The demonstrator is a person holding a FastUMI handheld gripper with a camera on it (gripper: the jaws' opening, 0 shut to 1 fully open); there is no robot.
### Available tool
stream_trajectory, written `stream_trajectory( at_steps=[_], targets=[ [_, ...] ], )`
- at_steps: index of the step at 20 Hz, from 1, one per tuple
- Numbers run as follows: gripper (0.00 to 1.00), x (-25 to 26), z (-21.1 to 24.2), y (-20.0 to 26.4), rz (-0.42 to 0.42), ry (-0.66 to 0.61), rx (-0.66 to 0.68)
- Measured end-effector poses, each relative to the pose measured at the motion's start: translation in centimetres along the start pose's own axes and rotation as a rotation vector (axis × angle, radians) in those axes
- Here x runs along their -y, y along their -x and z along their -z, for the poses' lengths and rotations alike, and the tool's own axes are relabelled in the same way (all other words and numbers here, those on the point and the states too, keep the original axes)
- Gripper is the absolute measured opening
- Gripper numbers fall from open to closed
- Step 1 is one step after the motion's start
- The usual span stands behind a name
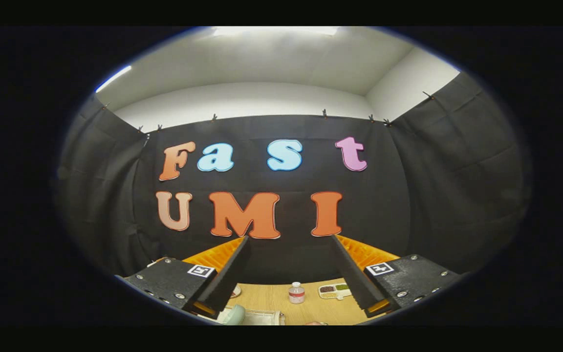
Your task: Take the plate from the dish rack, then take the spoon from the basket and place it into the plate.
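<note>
While the claw hangs spread wide and holds nothing, the light wooden bench lies low ahead, so the claw must tip down.

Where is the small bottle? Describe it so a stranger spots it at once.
Start at the wooden table under the black cloth wall. Between and beyond the open gripper stands the small bottle, upright, beside a flat compartment tray. Its red cap and label set it apart.

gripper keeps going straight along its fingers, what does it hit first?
Probably the booth's black cloth wall. The gripper is open, holding nothing, and aimed high. The small bottle and compartment tray on the wooden table sit lower, likely under its line, though depth is unclear.
</note>
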State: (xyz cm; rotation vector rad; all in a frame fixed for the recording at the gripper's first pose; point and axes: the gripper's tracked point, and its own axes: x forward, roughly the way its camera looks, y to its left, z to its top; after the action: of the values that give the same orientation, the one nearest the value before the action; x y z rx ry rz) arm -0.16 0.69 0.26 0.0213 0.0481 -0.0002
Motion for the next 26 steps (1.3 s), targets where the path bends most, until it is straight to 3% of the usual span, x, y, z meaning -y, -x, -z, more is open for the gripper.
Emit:
stream_trajectory(
  at_steps=[14,26],
  targets=[
    [0.97,-7.4,13.1,-1.3,-0.219,-0.093,-0.501],
    [0.94,-11.9,24.6,-1.9,-0.301,-0.089,-0.918]
  ],
)
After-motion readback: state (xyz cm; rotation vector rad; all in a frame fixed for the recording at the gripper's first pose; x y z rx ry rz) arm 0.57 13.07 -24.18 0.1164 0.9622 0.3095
